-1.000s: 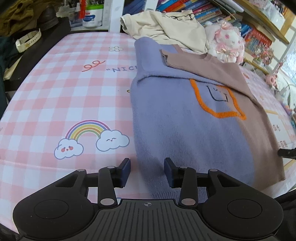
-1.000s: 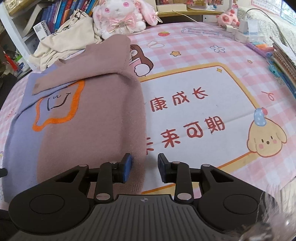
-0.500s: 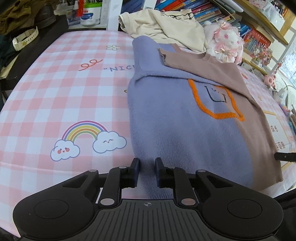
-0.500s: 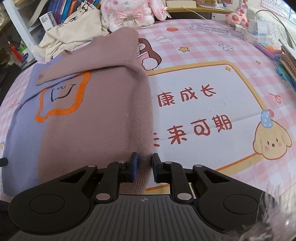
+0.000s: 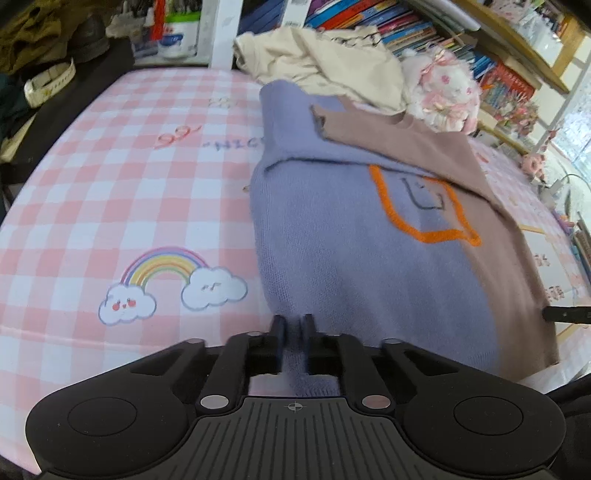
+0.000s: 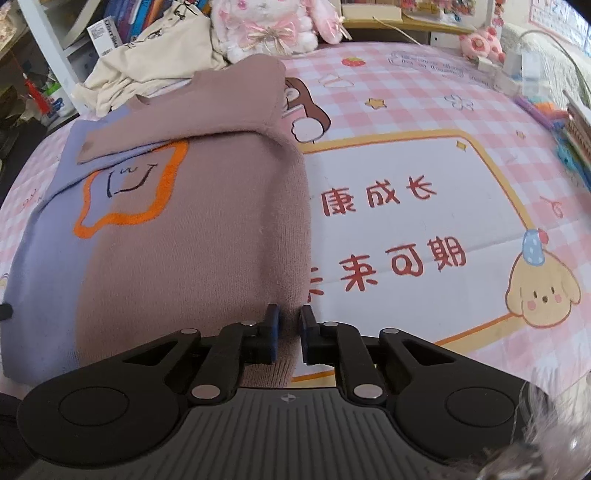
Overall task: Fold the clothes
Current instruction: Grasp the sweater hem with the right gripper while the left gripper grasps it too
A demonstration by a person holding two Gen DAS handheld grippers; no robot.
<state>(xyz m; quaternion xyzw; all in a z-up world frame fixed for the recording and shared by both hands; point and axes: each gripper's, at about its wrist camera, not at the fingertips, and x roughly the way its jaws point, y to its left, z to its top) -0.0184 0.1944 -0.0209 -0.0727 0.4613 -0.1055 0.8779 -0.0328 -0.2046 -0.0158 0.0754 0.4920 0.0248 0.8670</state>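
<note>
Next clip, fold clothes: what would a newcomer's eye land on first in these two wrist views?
First the two-tone sweater, purple on one half and brown on the other, with an orange-outlined face patch, spread across the pink checked tablecloth. Next, both grippers at its near hem: the left gripper pinches the purple corner, the right gripper the brown corner. Behind the sweater sit a crumpled cream garment and a pink plush bunny.

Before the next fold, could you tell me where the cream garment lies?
The cream garment lies crumpled beyond the sweater, left of the pink plush rabbit.
</note>
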